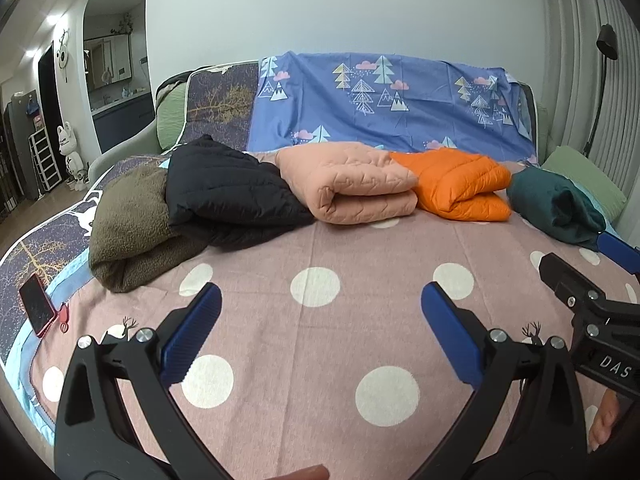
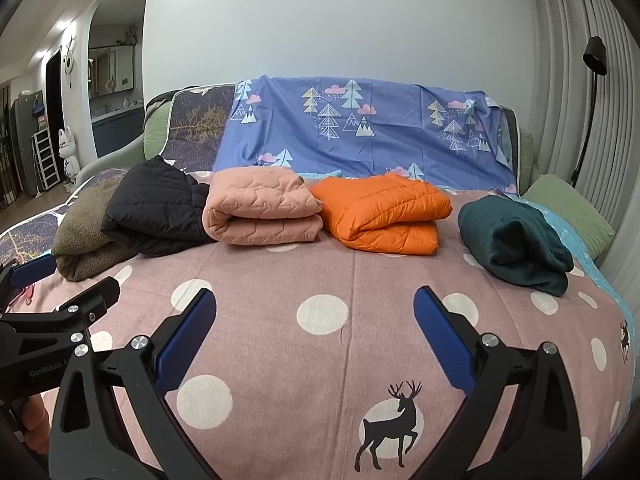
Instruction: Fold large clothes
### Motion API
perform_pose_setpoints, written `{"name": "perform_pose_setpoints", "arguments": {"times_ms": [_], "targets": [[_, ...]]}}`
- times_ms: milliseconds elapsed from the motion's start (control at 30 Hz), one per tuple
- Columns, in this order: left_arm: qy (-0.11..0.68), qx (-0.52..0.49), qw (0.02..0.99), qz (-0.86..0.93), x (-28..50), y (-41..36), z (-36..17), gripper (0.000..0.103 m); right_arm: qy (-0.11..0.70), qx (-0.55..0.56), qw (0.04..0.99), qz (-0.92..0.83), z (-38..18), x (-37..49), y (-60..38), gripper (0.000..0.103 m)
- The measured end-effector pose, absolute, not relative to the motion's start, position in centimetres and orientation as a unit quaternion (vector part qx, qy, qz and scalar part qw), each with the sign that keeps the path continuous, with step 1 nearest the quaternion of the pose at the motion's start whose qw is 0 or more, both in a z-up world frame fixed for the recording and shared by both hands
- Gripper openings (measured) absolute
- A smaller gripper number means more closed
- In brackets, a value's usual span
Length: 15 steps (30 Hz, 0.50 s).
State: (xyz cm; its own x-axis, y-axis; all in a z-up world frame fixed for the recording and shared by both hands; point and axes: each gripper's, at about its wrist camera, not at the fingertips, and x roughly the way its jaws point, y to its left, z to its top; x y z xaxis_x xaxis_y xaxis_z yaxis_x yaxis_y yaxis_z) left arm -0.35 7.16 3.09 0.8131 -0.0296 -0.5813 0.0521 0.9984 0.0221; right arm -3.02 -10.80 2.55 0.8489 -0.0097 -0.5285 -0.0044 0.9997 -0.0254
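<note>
While both tools hang low over the pink polka-dot sheet (image 1: 320,240), nothing is in either one's grasp: the left gripper (image 1: 321,312) has its blue-padded fingers (image 1: 192,332) spread wide apart over bare fabric, and the right gripper (image 2: 315,320) shows the same wide gap, its pads (image 2: 440,344) framing white dots and a black deer print (image 2: 390,428). And look at that back row, five folded pieces lined up across the far part of the bed! From the left: an olive fleece (image 2: 86,236) bundle, with a black puffer jacket (image 2: 154,210) lying partly on top of it and touching the next one along, a peach quilted garment (image 2: 262,210) folded into a thick roll. Just beside that, touching at the corner, sits an orange puffer jacket (image 2: 384,212), neatly doubled over. Well apart to the right rests a dark teal garment (image 2: 514,242), near the edge of the sheet and close to a green pillow (image 2: 568,208). Over in the left wrist view, the right tool's black frame pokes in at the right edge, just short of that teal bundle, and a red-cased phone (image 1: 37,304) lies flat at the left side of the bed. Behind the row, a blue sheet with tree prints (image 2: 360,128) drapes down the backrest, and a black floor lamp (image 2: 592,80) stands by the curtains.
</note>
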Motion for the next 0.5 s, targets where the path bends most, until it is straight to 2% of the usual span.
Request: {"name": "perform_pose_setpoints", "arguments": {"times_ms": [500], "targets": [[0.301, 0.029, 0.953, -0.024, -0.2, 5.9, 3.6, 0.101, 0.272, -0.001, 0.962, -0.002, 2.7, -3.0, -11.5, 0.099]]}}
